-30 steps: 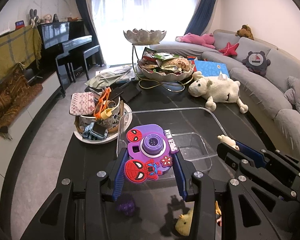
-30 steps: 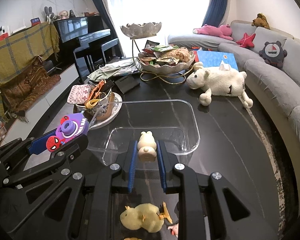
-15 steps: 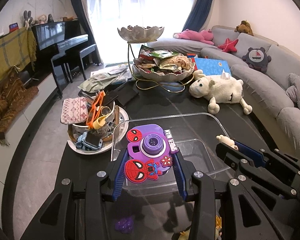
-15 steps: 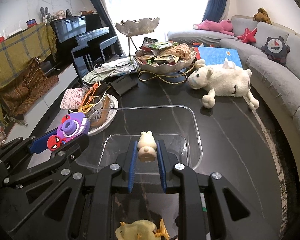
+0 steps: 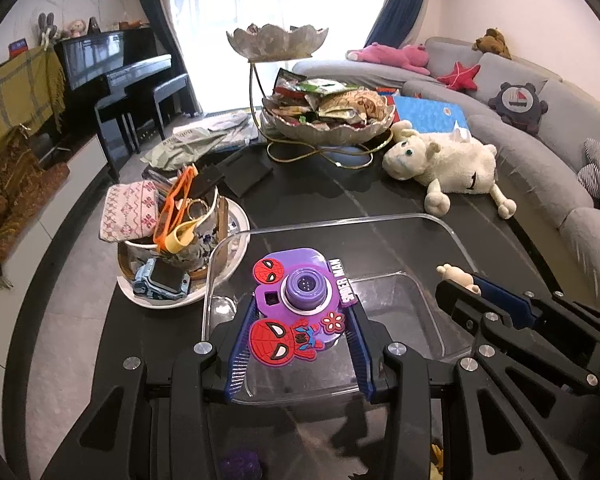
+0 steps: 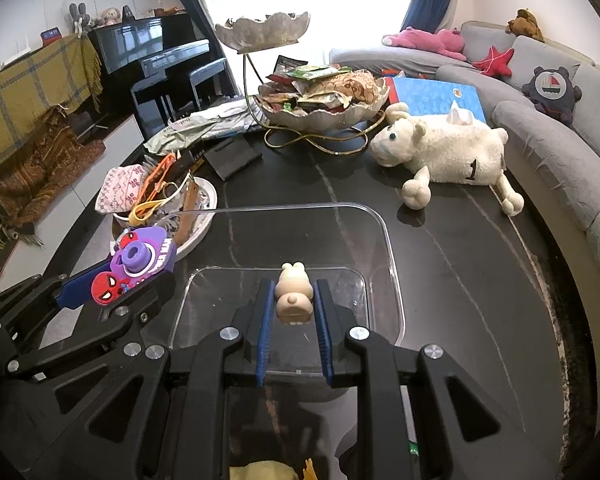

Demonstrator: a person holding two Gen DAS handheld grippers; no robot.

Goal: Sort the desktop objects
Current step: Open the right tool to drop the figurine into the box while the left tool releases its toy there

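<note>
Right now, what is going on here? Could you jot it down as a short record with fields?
left gripper: shut on purple toy camera
right gripper: shut on small beige animal figure
below both: clear plastic bin, nothing seen inside
surface: dark table
far side: white plush sheep, lying down
left of bin: plate of odds and ends
behind: two-tier snack bowl stand

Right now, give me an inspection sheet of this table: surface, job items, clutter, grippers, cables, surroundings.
Surface: dark table, glossy.
Job's things: purple toy camera and beige figurine, both held over the clear tray.
Clutter: plush sheep, snack bowl, plate of odds and ends.
Grippers: left hand-held gripper shut on the camera; right hand-held gripper shut on the figurine.
Cables: nothing seen.
Surroundings: grey sofa, piano.
</note>
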